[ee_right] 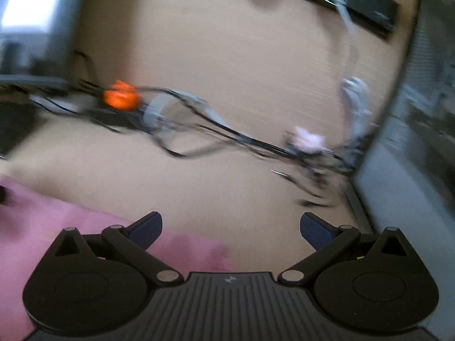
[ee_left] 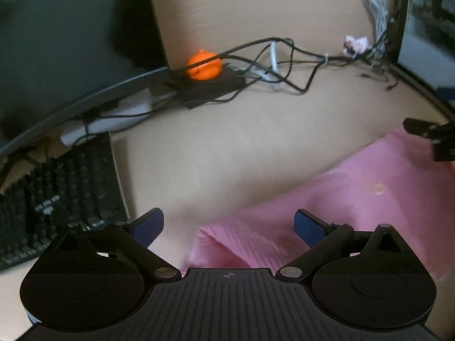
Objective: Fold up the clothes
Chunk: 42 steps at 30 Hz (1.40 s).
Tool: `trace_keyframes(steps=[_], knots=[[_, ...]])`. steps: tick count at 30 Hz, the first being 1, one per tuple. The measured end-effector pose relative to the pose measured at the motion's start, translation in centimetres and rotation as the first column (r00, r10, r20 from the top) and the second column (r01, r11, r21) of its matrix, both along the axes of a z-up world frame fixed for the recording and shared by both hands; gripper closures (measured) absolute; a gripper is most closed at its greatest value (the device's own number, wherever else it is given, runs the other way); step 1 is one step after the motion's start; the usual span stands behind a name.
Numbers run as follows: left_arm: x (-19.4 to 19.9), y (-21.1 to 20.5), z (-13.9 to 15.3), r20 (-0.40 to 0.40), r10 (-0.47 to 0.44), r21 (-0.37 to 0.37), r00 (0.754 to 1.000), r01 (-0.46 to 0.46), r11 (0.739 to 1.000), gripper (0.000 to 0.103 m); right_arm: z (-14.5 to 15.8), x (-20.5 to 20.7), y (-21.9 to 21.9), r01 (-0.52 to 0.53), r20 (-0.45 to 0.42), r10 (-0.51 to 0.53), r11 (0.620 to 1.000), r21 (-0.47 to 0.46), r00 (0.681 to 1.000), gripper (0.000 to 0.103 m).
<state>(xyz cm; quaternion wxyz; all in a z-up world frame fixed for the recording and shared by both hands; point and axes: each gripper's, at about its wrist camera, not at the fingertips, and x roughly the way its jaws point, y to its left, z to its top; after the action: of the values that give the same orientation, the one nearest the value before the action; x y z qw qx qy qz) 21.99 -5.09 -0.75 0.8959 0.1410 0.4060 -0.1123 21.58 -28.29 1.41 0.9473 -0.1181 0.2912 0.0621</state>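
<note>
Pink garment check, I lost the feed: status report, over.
Left gripper open, empty, above the pink cloth garment. Right gripper open, empty, at its far edge. Garment flat on beige desk. Black cable tangle behind, clear.

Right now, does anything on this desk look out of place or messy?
Yes. A loose tangle of black and white cables sprawls across the back of the tan desk, and the pink garment lies rumpled, one edge turned up.

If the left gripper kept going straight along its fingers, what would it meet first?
Probably the folded edge of the pink garment, which lies between and just ahead of the open left gripper; beyond it is bare desk. Depth is uncertain.
</note>
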Motion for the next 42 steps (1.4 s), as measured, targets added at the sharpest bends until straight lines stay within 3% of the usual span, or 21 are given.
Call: trace_keyframes(steps=[4, 6, 8, 12, 17, 20, 22, 27, 31, 35, 38, 40, 42], knots=[[0.4, -0.9, -1.3, -0.011, -0.017, 0.084, 1.000, 0.018, 0.996, 0.001, -0.9, -0.4, 3.4, -0.147, -0.078, 0.155, 0.985, 0.095, 0.985, 0.000], [0.4, -1.4, -1.7, -0.008, -0.024, 0.109, 1.000, 0.025, 0.994, 0.001, -2.8, -0.1, 4.2, -0.156, -0.135, 0.169, 0.983, 0.099, 0.976, 0.000], [0.3, -1.4, -1.8, -0.004, -0.029, 0.116, 1.000, 0.029, 0.993, 0.001, -3.8, 0.4, 3.4, -0.133, -0.170, 0.167, 0.972, 0.194, 0.971, 0.000], [0.7, -0.8, -1.8, -0.023, -0.013, 0.078, 1.000, 0.015, 0.997, 0.001, -4.4, 0.7, 2.2, -0.134, -0.186, 0.190, 0.952, 0.274, 0.964, 0.000], [-0.6, -0.4, -0.4, 0.015, -0.003, 0.067, 1.000, 0.002, 0.998, 0.002, -3.3, 1.0, 1.7, -0.163, -0.230, 0.230, 0.947, 0.278, 0.946, 0.000], [-2.4, 0.5, 1.4, 0.002, -0.076, -0.060, 0.997, 0.076, 0.995, 0.002, -0.8, -0.5, 0.1, -0.114, -0.182, 0.180, 0.939, 0.324, 0.967, 0.000], [-3.6, 0.7, 2.0, -0.027, -0.142, -0.139, 0.989, 0.137, 0.981, 0.002, -0.1, -1.5, -0.3, -0.081, -0.146, 0.123, 0.960, 0.267, 0.981, 0.000], [-5.3, -0.5, 0.2, -0.100, -0.169, -0.069, 0.980, 0.163, 0.984, 0.002, -2.1, -2.9, -0.4, 0.019, -0.191, -0.006, 0.997, 0.068, 0.982, 0.000], [-6.5, -0.4, -0.2, -0.135, -0.167, -0.073, 0.977, 0.158, 0.985, 0.002, -2.5, -4.2, -0.7, 0.043, -0.191, -0.030, 0.997, 0.064, 0.981, 0.000], [-8.1, 0.2, 1.5, -0.067, -0.190, -0.138, 0.979, 0.180, 0.974, 0.002, -1.7, -5.8, -0.9, 0.049, -0.133, -0.047, 0.999, 0.011, 0.990, 0.000], [-7.2, 0.7, 1.2, -0.011, -0.043, -0.054, 0.999, 0.042, 0.998, 0.002, -1.6, -6.8, -1.6, 0.067, -0.127, -0.068, 0.998, -0.013, 0.990, 0.000], [-6.3, 1.0, 0.6, 0.018, 0.061, 0.006, 0.998, -0.061, 0.998, 0.002, -1.6, -7.0, -1.8, 0.069, -0.128, -0.071, 0.997, -0.015, 0.989, 0.000], [-6.2, 0.7, -0.6, 0.033, 0.054, 0.131, 0.998, -0.058, 0.990, 0.002, -1.3, -7.1, -1.9, 0.066, -0.122, -0.067, 0.998, -0.012, 0.990, 0.000]])
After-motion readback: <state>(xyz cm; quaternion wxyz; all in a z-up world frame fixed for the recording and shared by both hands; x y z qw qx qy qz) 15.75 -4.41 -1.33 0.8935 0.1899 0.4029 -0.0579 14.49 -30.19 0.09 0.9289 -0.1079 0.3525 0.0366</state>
